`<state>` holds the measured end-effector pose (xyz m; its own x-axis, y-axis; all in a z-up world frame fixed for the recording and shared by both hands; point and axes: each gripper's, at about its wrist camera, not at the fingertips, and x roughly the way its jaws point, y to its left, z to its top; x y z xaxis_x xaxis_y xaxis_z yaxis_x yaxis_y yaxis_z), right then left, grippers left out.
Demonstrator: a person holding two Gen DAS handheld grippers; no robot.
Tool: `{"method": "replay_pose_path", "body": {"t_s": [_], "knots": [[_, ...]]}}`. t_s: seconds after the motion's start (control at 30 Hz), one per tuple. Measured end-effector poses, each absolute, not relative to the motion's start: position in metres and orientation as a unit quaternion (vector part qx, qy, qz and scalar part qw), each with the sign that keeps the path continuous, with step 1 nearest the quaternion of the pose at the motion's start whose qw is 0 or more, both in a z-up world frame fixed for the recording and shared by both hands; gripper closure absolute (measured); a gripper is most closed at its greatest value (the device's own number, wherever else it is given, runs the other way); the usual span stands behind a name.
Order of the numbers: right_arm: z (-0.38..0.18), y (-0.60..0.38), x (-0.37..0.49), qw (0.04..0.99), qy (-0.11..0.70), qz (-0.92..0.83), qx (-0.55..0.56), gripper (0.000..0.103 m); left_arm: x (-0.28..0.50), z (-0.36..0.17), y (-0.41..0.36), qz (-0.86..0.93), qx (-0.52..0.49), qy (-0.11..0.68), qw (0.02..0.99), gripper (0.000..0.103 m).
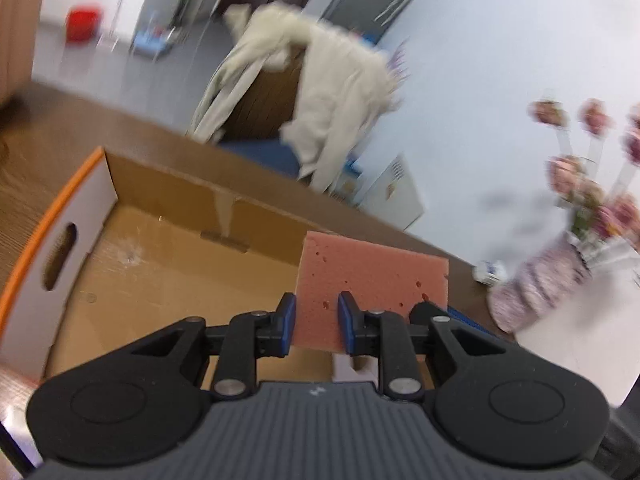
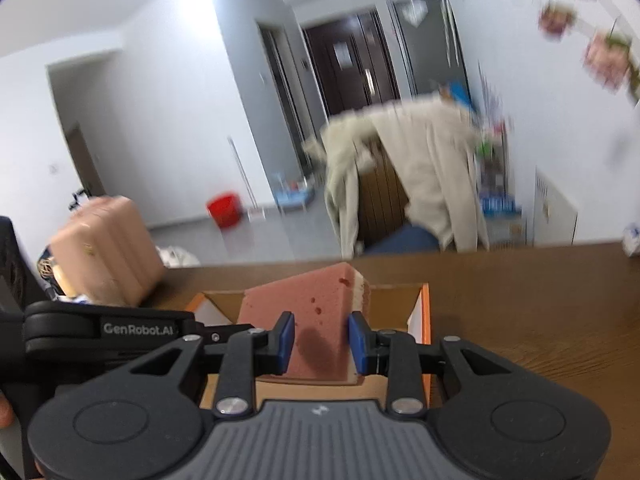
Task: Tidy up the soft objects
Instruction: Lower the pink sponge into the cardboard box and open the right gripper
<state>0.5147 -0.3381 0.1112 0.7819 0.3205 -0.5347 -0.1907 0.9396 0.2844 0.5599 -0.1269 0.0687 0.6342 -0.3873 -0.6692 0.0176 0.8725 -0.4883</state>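
Note:
My left gripper [image 1: 317, 320] is shut on a pink sponge [image 1: 372, 276] and holds it above the right part of an open cardboard box [image 1: 160, 264] with an orange rim. My right gripper [image 2: 322, 344] is shut on the pink sponge [image 2: 316, 304] too, over the same box [image 2: 424, 316]. The black body of the left gripper shows at the left of the right wrist view [image 2: 100, 332]. Whether both hold one sponge or two, I cannot tell.
The box stands on a brown wooden table [image 2: 540, 304]. A vase of pink flowers [image 1: 584, 216] stands at the table's right. Beyond the table are a chair draped with a beige coat [image 2: 420, 168], a pink suitcase [image 2: 108, 248] and a red bucket [image 2: 224, 210].

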Motion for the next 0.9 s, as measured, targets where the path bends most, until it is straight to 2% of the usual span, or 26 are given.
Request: {"method": "replay_pose_path", "body": {"t_s": [0.17, 0.23, 0.27, 0.33, 0.37, 0.43, 0.5, 0.63, 0.67, 0.8, 0.83, 0.9], "knots": [[0.065, -0.33, 0.592, 0.917, 0.367, 0.105, 0.118, 0.074, 0.633, 0.021, -0.126, -0.084, -0.24, 0.475, 0.842, 0.08], [0.051, -0.323, 0.613, 0.914, 0.383, 0.087, 0.102, 0.073, 0.648, 0.011, -0.129, -0.082, -0.23, 0.478, 0.843, 0.079], [0.045, -0.321, 0.62, 0.911, 0.391, 0.081, 0.098, 0.071, 0.655, 0.006, -0.129, -0.08, -0.227, 0.481, 0.843, 0.077], [0.037, -0.315, 0.63, 0.911, 0.398, 0.067, 0.079, 0.071, 0.663, -0.004, -0.131, -0.08, -0.228, 0.491, 0.837, 0.063], [0.035, -0.311, 0.63, 0.915, 0.394, 0.059, 0.063, 0.069, 0.665, -0.005, -0.133, -0.075, -0.221, 0.493, 0.838, 0.062], [0.033, -0.305, 0.631, 0.921, 0.386, 0.044, 0.035, 0.063, 0.664, -0.003, -0.133, -0.069, -0.205, 0.49, 0.845, 0.055], [0.033, -0.304, 0.628, 0.922, 0.383, 0.044, 0.029, 0.053, 0.66, 0.001, -0.128, -0.073, -0.205, 0.485, 0.847, 0.046], [0.045, -0.308, 0.62, 0.926, 0.374, 0.045, 0.025, 0.052, 0.644, 0.022, -0.115, -0.064, -0.19, 0.467, 0.861, 0.044], [0.05, -0.309, 0.615, 0.927, 0.372, 0.045, 0.024, 0.051, 0.638, 0.029, -0.111, -0.063, -0.186, 0.463, 0.864, 0.041], [0.075, -0.311, 0.587, 0.933, 0.355, 0.053, 0.021, 0.043, 0.606, 0.056, -0.095, -0.043, -0.146, 0.442, 0.884, 0.035], [0.082, -0.311, 0.577, 0.935, 0.35, 0.057, 0.019, 0.041, 0.597, 0.064, -0.09, -0.039, -0.135, 0.434, 0.89, 0.033], [0.095, -0.312, 0.556, 0.939, 0.339, 0.064, 0.014, 0.033, 0.572, 0.081, -0.082, -0.032, -0.106, 0.41, 0.905, 0.021]]}}
